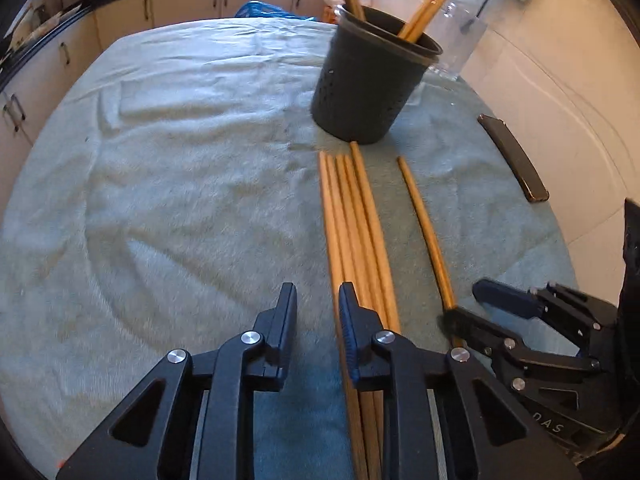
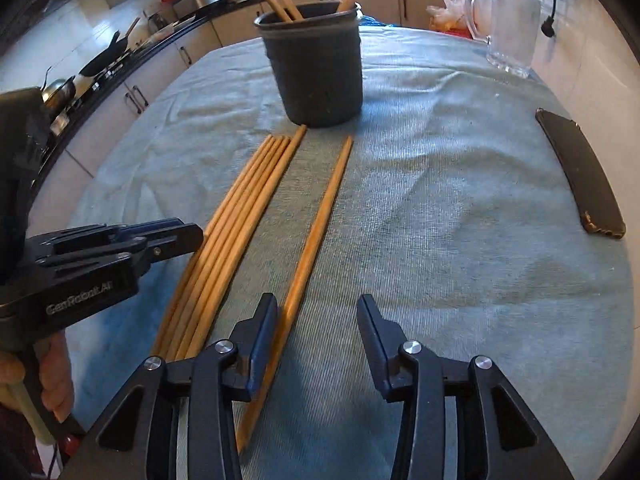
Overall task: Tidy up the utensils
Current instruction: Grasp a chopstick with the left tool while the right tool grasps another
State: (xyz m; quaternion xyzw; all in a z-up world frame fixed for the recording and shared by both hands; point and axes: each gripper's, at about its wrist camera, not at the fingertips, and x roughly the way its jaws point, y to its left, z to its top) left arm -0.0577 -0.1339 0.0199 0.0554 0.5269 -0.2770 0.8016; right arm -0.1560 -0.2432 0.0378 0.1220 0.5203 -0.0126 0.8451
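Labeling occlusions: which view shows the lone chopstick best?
Right wrist. The lone chopstick runs nearly unbroken from its tip near the black holder down past the right gripper; only a finger hides a short stretch. In left wrist, the lone chopstick is thinner, its near end hidden behind the right gripper.

Tabletop (image 2: pixel 460 240) has a wrinkly pale blue-green cloth (image 1: pixel 180 200) over it. On that: black holder cup (image 2: pixel 316 76) at the far middle, loose wooden chopsticks (image 2: pixel 240 232) in front, dark phone (image 2: pixel 580 176) right, glass jug (image 2: pixel 512 32) far right.
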